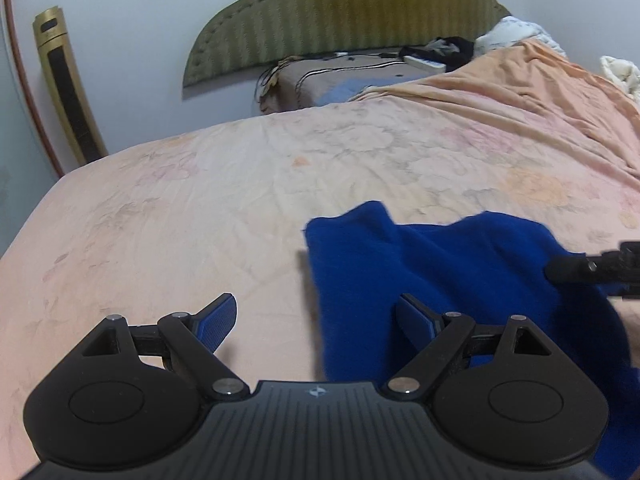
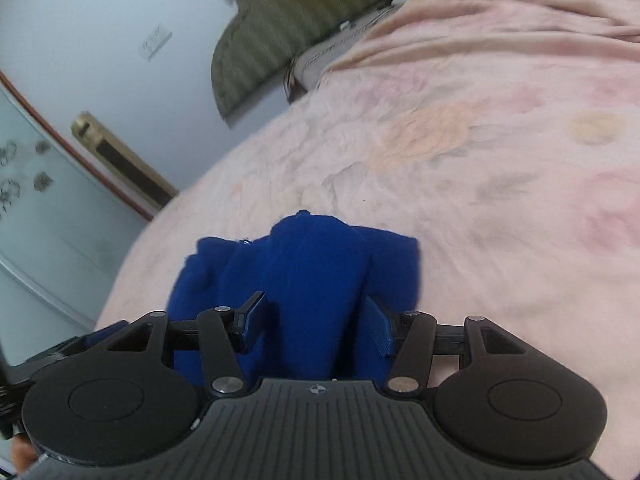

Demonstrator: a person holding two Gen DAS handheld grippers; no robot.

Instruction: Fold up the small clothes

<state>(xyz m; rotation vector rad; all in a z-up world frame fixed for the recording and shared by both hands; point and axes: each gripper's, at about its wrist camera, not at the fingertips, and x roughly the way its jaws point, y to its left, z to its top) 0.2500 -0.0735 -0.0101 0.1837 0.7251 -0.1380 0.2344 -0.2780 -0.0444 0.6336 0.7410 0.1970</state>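
A small blue garment (image 1: 440, 280) lies bunched on the pink floral bed sheet (image 1: 200, 200). My left gripper (image 1: 316, 322) is open and empty, its left finger over bare sheet, its right finger (image 1: 416, 326) over the garment's left edge. In the right wrist view the blue garment (image 2: 304, 276) sits between my right gripper's (image 2: 316, 322) fingers, which stand apart around a raised fold; the pads do not press it. The right gripper also shows at the right edge of the left wrist view (image 1: 592, 268), over the garment.
A green padded headboard (image 1: 340, 12) stands at the far end. An orange blanket (image 1: 520, 92) lies rumpled at the far right. A gold tower fan (image 1: 68, 84) stands by the wall at left. Dark items and cables (image 1: 436, 52) lie near the headboard.
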